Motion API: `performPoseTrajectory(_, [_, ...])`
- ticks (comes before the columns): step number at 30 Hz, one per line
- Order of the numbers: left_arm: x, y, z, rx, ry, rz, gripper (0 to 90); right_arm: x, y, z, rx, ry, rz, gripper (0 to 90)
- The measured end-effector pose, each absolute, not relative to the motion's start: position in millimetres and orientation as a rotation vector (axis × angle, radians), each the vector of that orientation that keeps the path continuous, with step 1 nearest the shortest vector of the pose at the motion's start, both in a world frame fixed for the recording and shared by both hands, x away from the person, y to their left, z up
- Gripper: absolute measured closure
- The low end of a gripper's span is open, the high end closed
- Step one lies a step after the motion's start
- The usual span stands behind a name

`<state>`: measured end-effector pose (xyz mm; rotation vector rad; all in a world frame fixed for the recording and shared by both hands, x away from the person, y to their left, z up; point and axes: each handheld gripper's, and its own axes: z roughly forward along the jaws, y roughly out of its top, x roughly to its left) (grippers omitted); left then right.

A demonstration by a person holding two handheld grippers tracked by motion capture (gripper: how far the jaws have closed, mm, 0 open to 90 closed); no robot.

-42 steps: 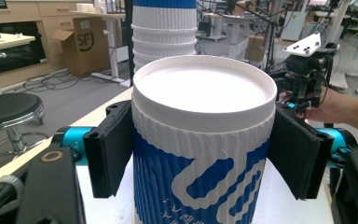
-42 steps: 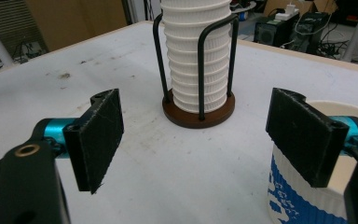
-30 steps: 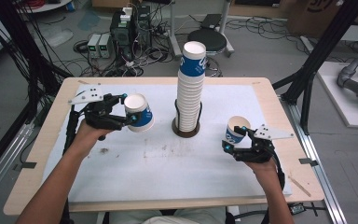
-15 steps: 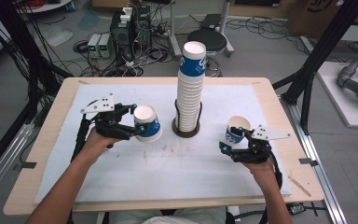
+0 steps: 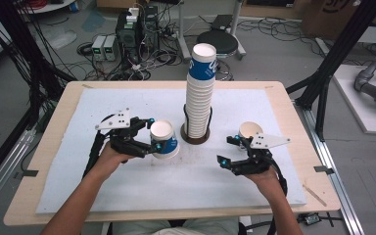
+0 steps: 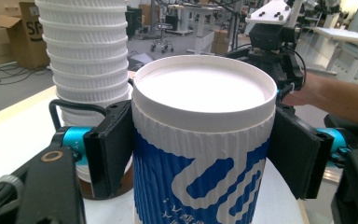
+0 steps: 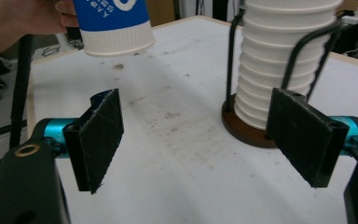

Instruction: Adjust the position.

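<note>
My left gripper is shut on a blue-and-white paper cup, held a little above the white mat just left of the tall stack of cups. In the left gripper view both pads press the cup below its rim. The stack stands in a black wire holder on a brown base. My right gripper stands open right of the stack, with nothing between its pads. A second cup stands upright on the mat just behind the right gripper. The right gripper view shows the held cup and the stack.
The white mat covers most of the wooden table. Black frame posts rise at the table's far right and left. Cables and boxes lie on the floor behind the table.
My left gripper has carried its cup rightward and down, closer to the stack. My right gripper has slid left, away from the cup standing on the mat.
</note>
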<state>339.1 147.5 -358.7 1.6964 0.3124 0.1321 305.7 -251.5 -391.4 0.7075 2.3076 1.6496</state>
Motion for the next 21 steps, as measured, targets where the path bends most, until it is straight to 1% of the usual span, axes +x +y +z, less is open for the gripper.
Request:
performPoseTrajectory(14, [331, 139, -367, 1.692, 0.279, 0.074, 27.3, 312, -200, -383, 0.49, 2.433, 1.752, 19.4])
performPoseTrajectory(21, [332, 135, -371, 1.697, 0.278, 0.053, 27.4, 315, -186, -385, 0.474, 2.463, 1.768, 19.4])
